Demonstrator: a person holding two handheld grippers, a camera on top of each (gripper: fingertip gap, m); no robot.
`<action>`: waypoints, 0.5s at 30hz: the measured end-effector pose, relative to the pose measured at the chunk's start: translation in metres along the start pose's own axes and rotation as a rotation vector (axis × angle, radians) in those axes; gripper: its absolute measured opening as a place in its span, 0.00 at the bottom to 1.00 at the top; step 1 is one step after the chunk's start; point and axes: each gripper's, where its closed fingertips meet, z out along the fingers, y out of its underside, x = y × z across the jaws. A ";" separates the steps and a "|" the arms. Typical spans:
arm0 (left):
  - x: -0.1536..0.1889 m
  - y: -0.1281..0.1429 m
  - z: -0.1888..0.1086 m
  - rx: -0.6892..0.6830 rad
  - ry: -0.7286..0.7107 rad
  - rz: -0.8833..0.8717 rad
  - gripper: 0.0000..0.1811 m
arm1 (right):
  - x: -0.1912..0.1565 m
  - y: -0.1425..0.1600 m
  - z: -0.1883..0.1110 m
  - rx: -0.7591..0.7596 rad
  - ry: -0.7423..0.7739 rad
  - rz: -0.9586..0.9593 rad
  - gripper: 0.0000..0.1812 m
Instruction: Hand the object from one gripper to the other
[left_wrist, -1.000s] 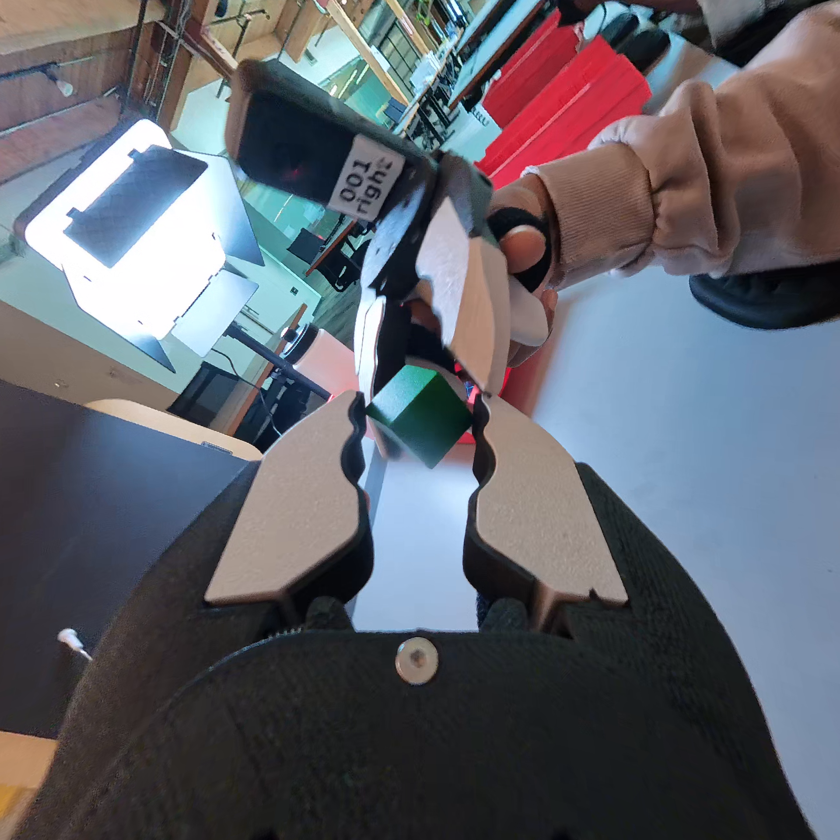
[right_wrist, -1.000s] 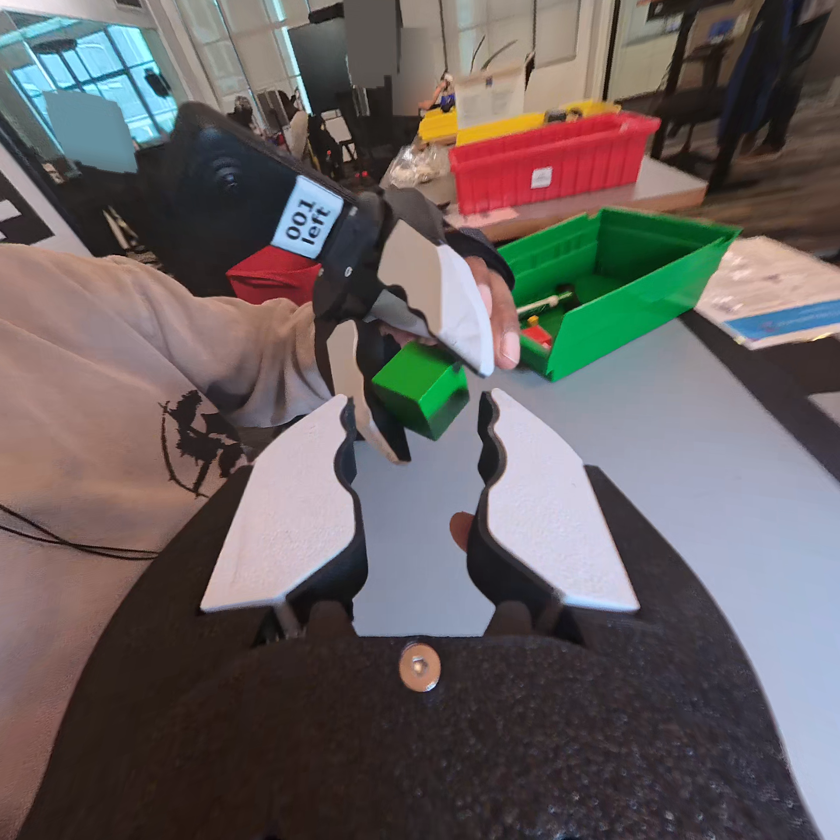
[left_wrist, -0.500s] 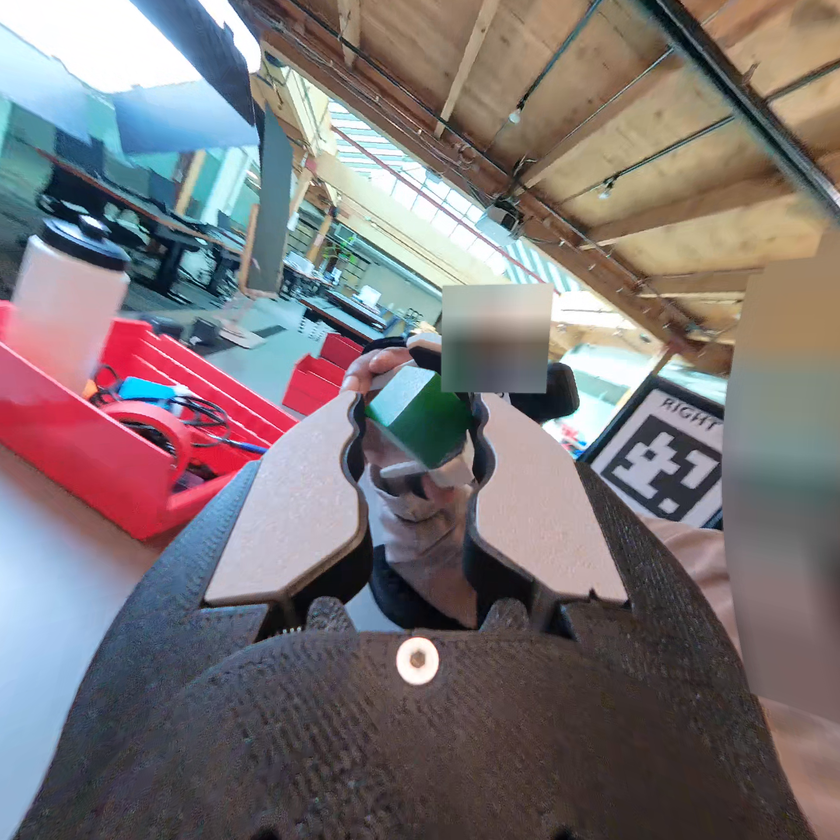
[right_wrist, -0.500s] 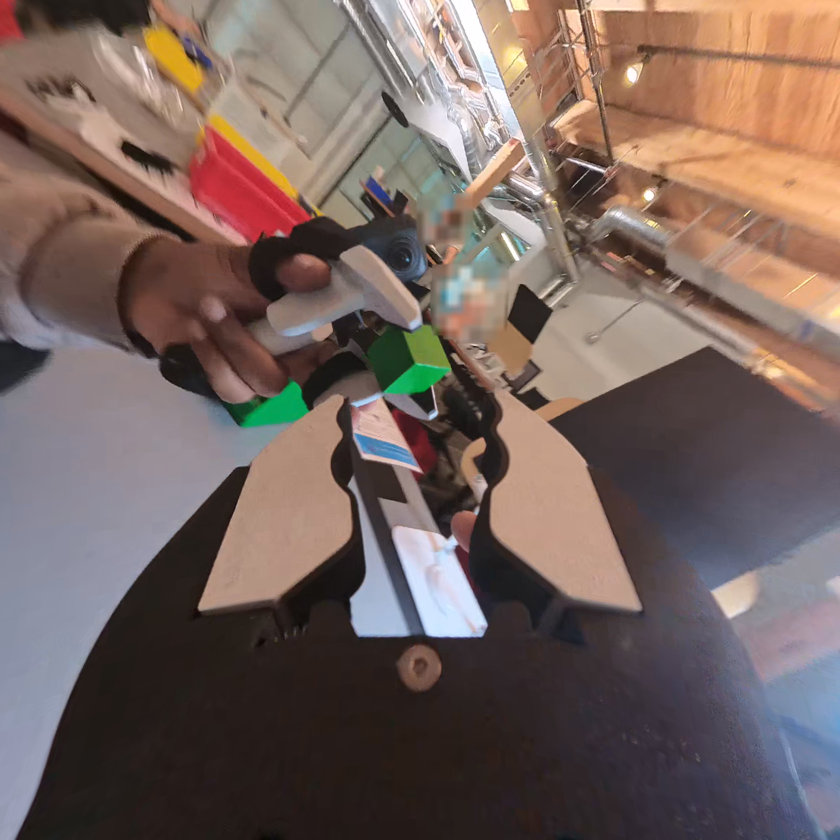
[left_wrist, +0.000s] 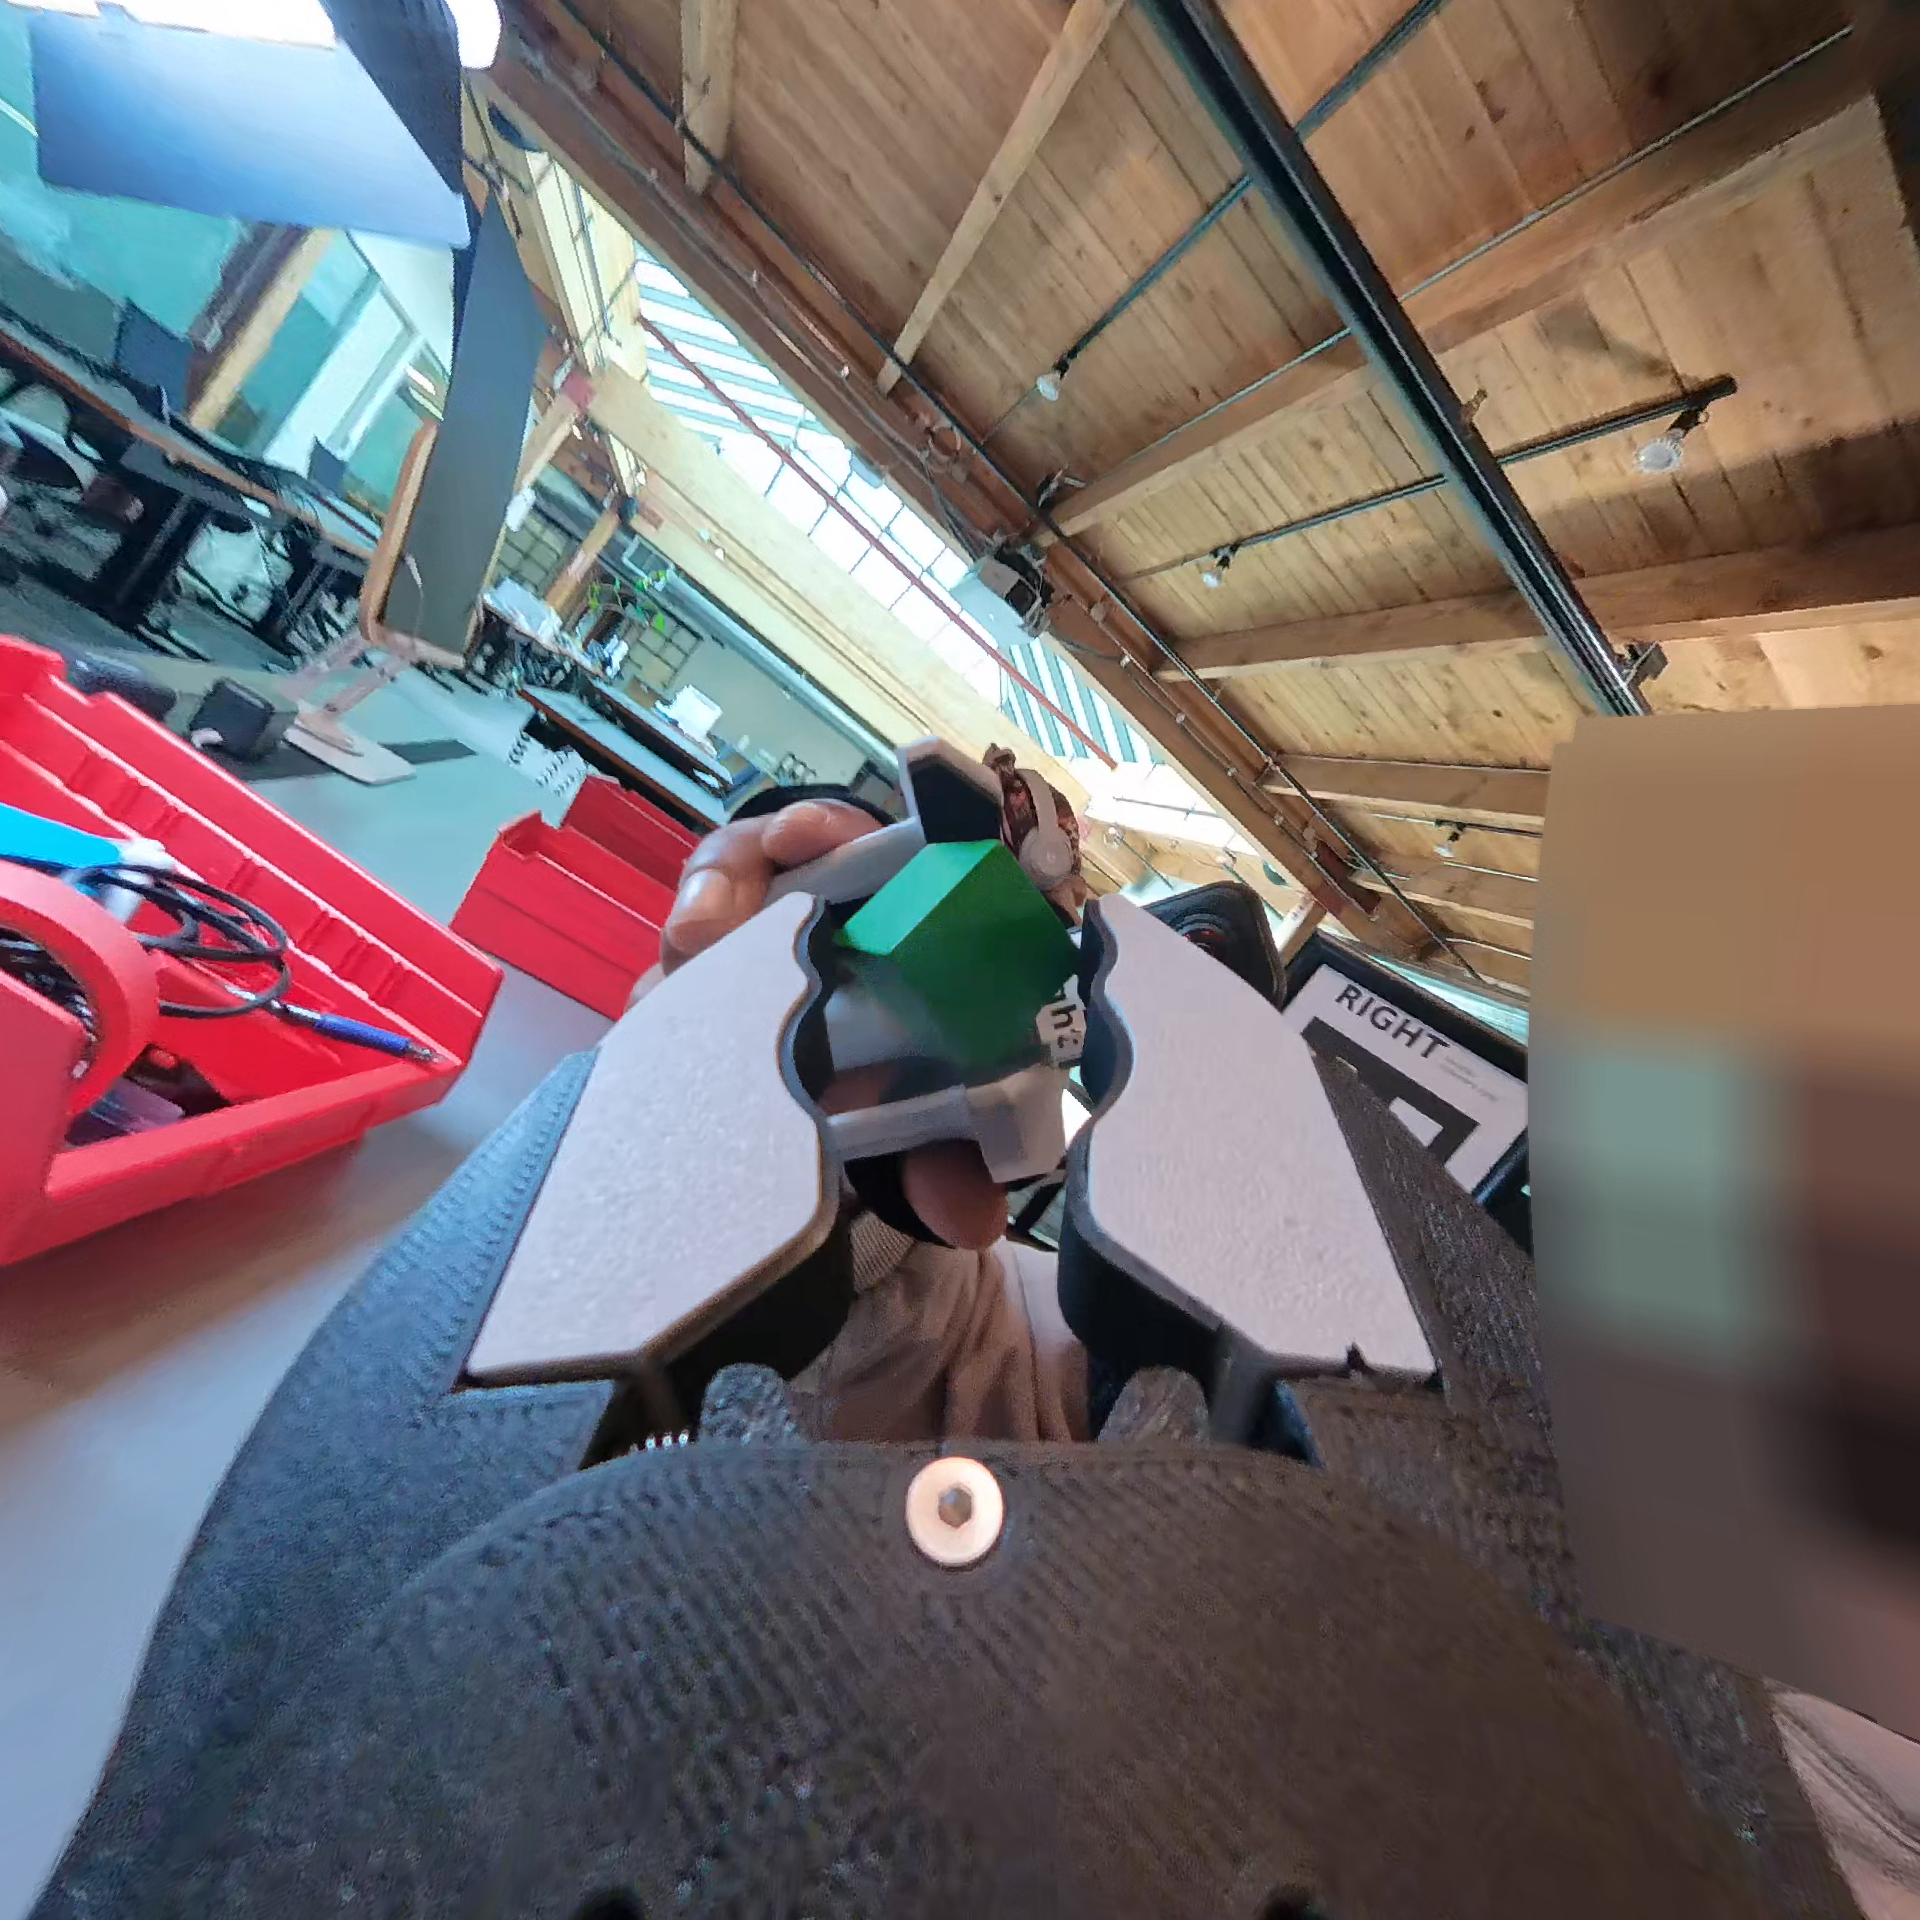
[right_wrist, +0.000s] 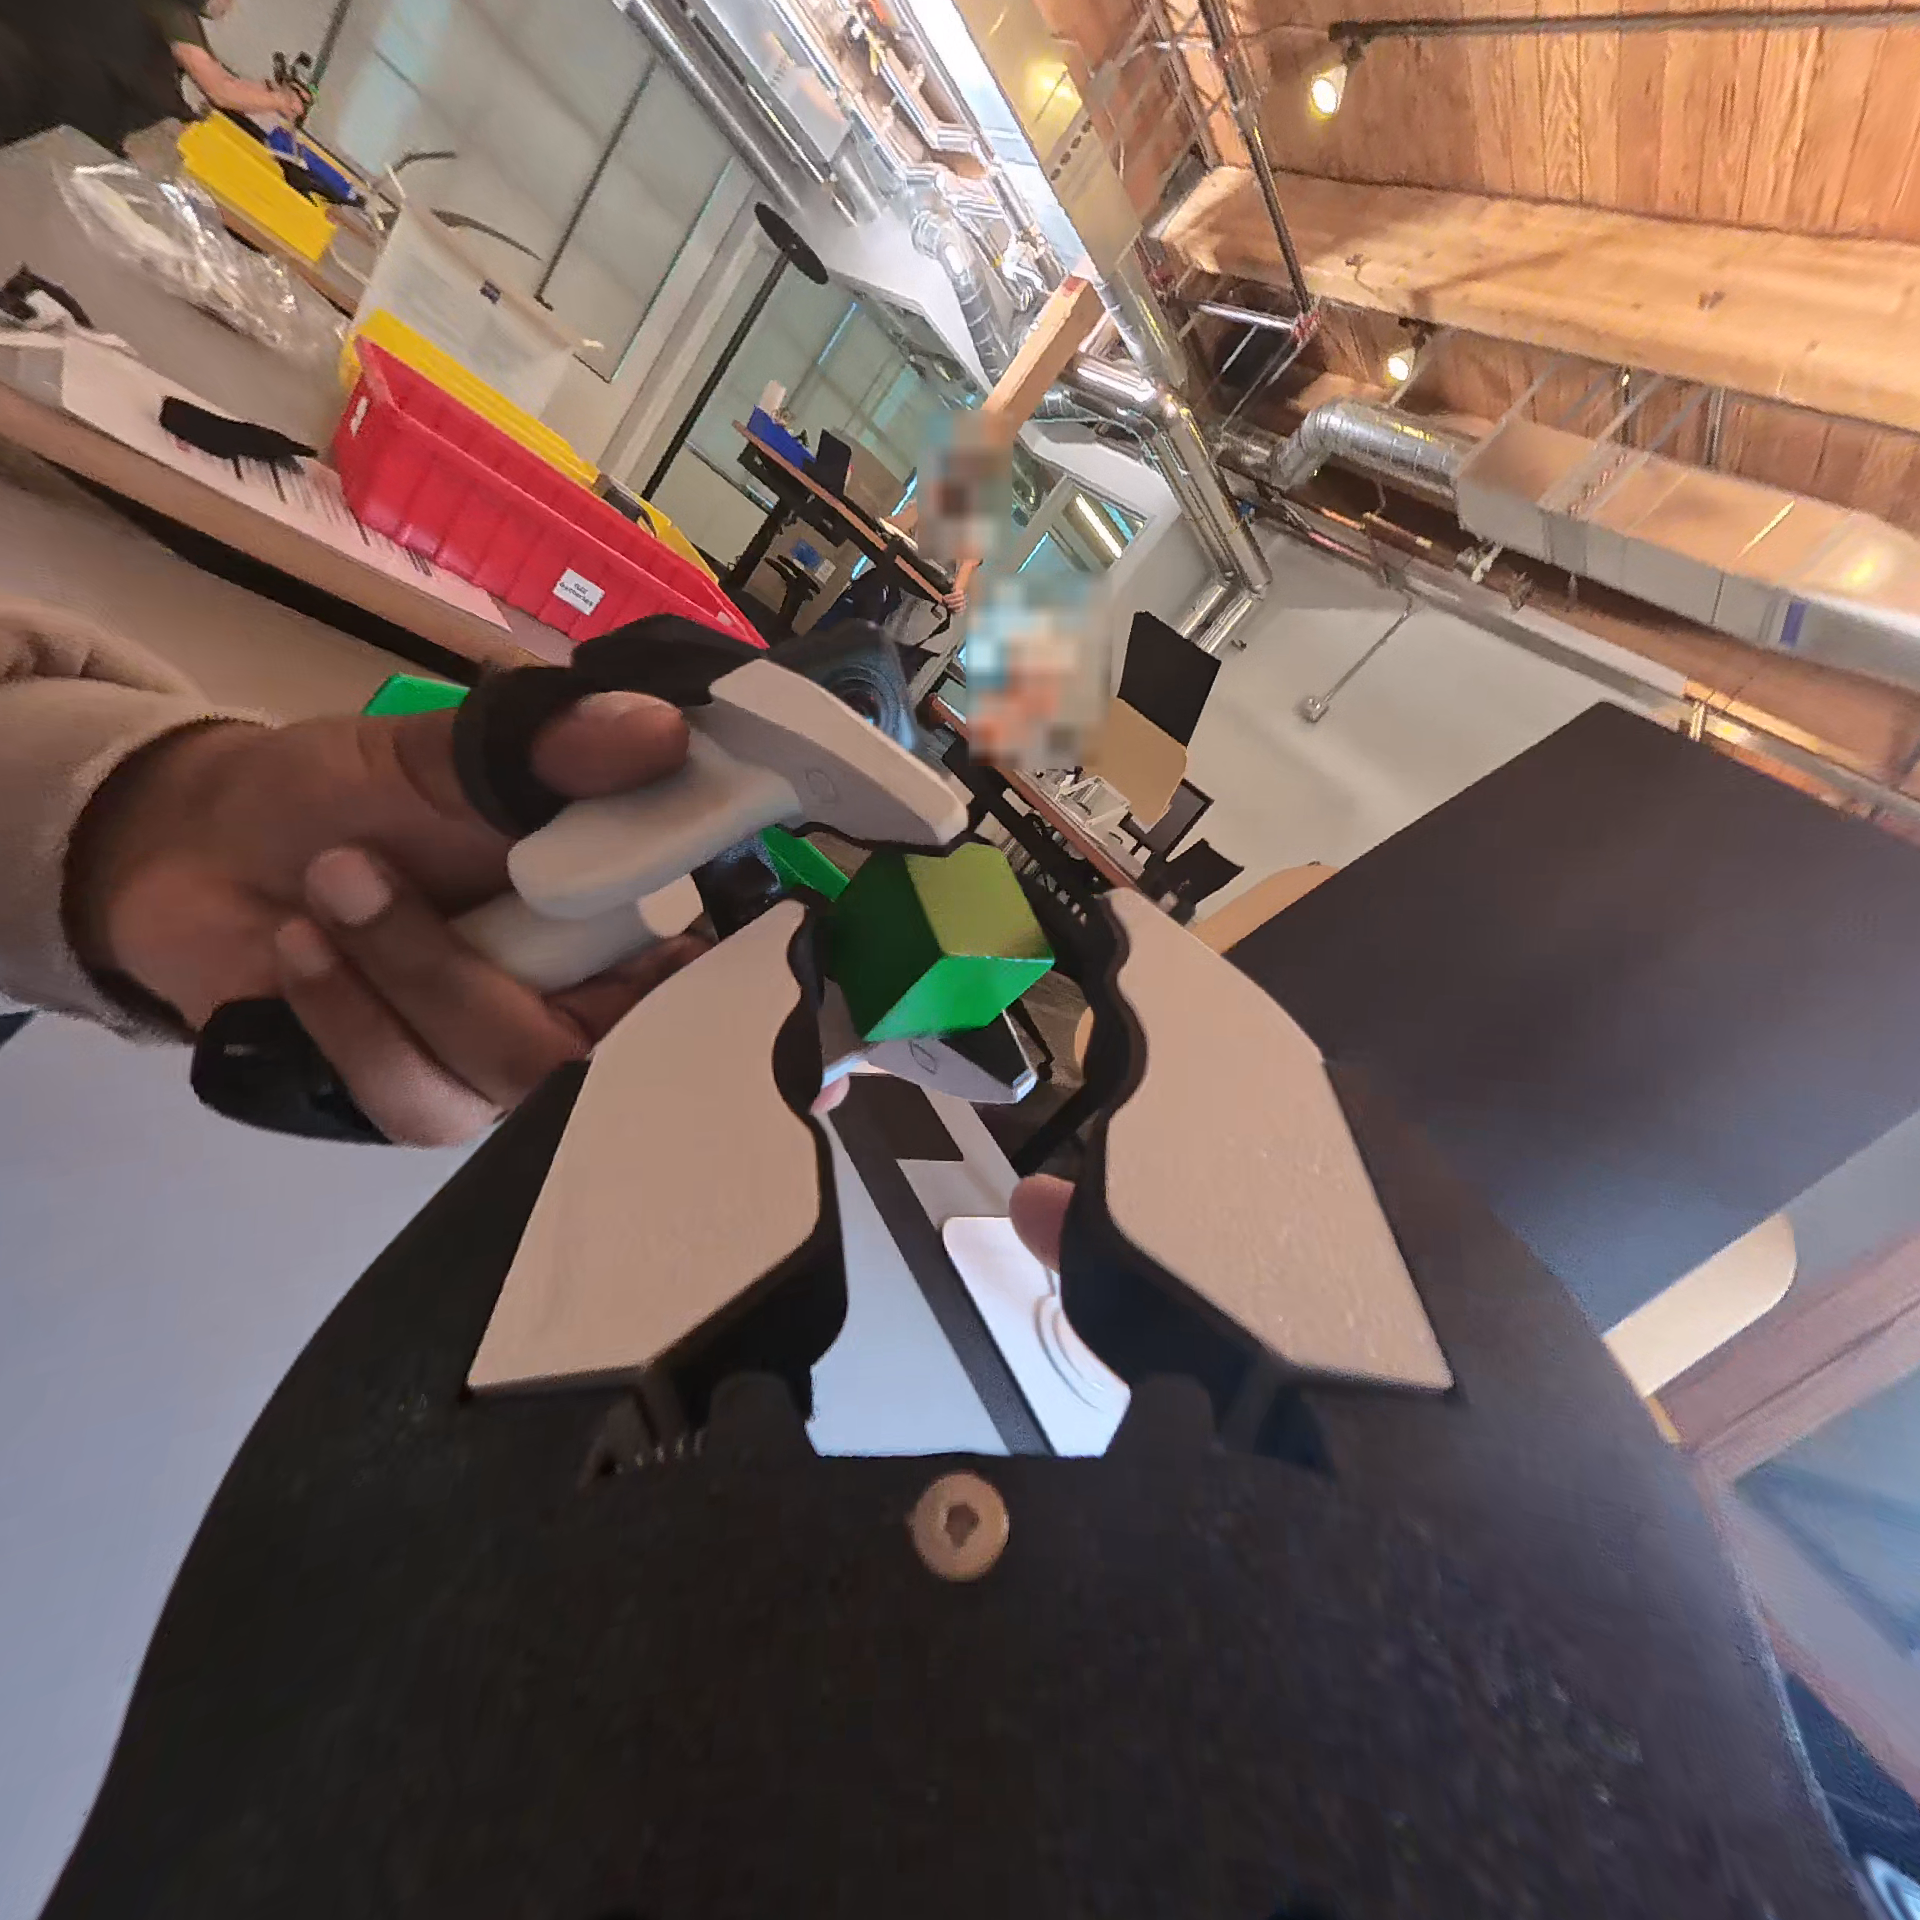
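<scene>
A green cube (left_wrist: 961, 951) sits between the fingertips of my left gripper (left_wrist: 948, 925), which is shut on it. In the right wrist view the cube (right_wrist: 935, 940) is pinched from above and below by the left gripper's grey fingers (right_wrist: 821, 774). My right gripper (right_wrist: 956, 914) is open, its tips on either side of the cube with a small gap on each side. The right gripper's fingers (left_wrist: 925, 1127) show behind the cube in the left wrist view. Both grippers are held up in the air, crossed at right angles.
A person's hand (right_wrist: 312, 883) grips the left gripper. A red bin (left_wrist: 260, 1122) with tape and cables and a smaller red bin (left_wrist: 561, 904) stand on the grey table (left_wrist: 104, 1455). Red (right_wrist: 499, 520) and yellow (right_wrist: 260, 197) bins stand farther off, and a black panel (right_wrist: 1558, 987) is at the right. Only a small space, under 4 cm, lies between the two pairs of fingers.
Both grippers have tilted upward from the table. The right gripper's open tips have moved forward around the cube, which stays in the left gripper.
</scene>
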 end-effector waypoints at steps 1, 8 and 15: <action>-0.001 -0.001 0.000 0.025 -0.002 0.020 0.25 | 0.000 0.001 0.001 -0.002 0.001 0.010 0.26; -0.003 -0.007 -0.004 0.143 0.010 0.023 0.25 | 0.001 0.005 0.004 -0.013 0.024 0.049 0.26; -0.003 -0.009 -0.004 0.208 0.019 0.020 0.25 | 0.000 0.006 0.007 -0.030 0.074 0.010 0.25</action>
